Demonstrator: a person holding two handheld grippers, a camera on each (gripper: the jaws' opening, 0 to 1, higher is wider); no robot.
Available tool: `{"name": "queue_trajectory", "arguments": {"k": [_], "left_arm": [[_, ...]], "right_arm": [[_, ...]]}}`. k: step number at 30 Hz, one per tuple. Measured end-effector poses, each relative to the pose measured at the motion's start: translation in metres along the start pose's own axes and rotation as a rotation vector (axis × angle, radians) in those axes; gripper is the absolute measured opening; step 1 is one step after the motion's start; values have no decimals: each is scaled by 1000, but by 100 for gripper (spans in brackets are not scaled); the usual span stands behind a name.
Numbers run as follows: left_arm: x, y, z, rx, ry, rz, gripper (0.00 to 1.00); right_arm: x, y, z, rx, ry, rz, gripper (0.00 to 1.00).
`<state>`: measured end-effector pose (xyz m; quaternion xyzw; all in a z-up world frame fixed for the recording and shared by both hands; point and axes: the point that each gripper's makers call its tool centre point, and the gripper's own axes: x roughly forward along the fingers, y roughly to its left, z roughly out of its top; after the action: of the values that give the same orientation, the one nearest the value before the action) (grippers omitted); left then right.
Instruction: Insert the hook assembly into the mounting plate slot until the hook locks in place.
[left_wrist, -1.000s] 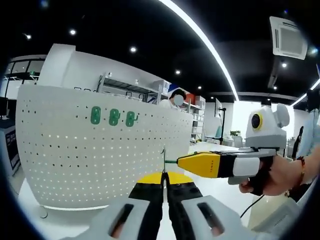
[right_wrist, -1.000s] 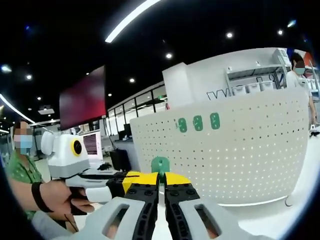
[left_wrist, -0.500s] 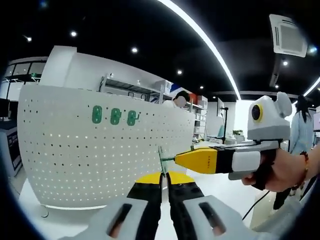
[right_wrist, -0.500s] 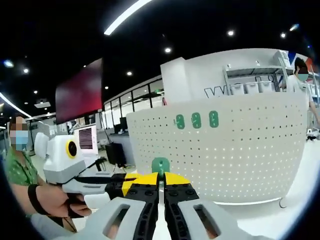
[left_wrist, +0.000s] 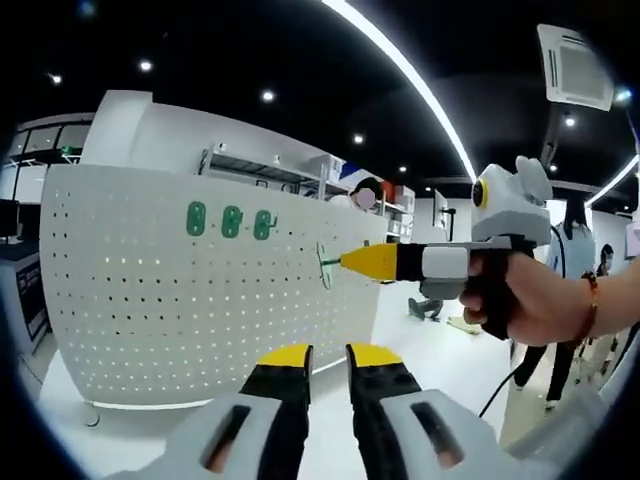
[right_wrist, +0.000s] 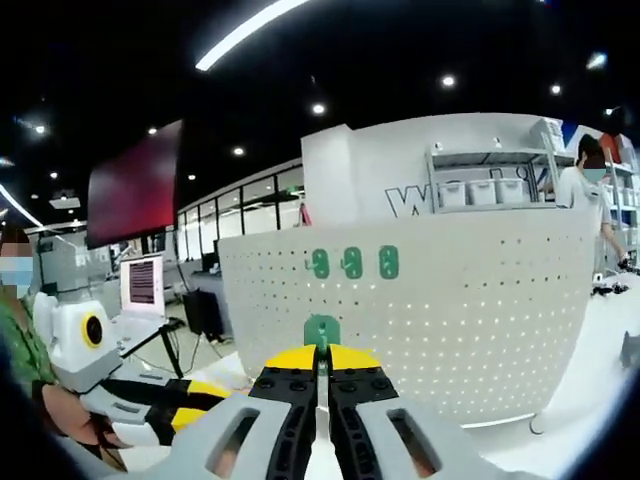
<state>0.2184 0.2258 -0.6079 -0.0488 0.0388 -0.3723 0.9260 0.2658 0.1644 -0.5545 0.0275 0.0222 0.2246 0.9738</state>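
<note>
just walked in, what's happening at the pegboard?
A person holds a gripper in each hand in front of a white perforated pegboard panel. The right gripper is shut on a small green plastic hook piece and points it at the panel, not yet seated. Three green hooks already sit in a row near the panel's top. The left gripper hangs below with its jaws parted, holding nothing.

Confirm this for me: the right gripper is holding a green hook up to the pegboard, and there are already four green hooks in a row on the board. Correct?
Not quite. The row on the white pegboard has three green hooks, not four; the right gripper view shows them side by side. The rest stands: the right gripper is shut on the green hook and holds it toward the board.
</note>
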Motion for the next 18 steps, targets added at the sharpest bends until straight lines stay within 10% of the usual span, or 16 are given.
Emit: {"name": "queue_trajectory", "arguments": {"k": [18], "left_arm": [[-16, -25, -13, 32, -7, -58, 39]], "right_arm": [[17, -42, 19, -26, -25, -118, 0]]}}
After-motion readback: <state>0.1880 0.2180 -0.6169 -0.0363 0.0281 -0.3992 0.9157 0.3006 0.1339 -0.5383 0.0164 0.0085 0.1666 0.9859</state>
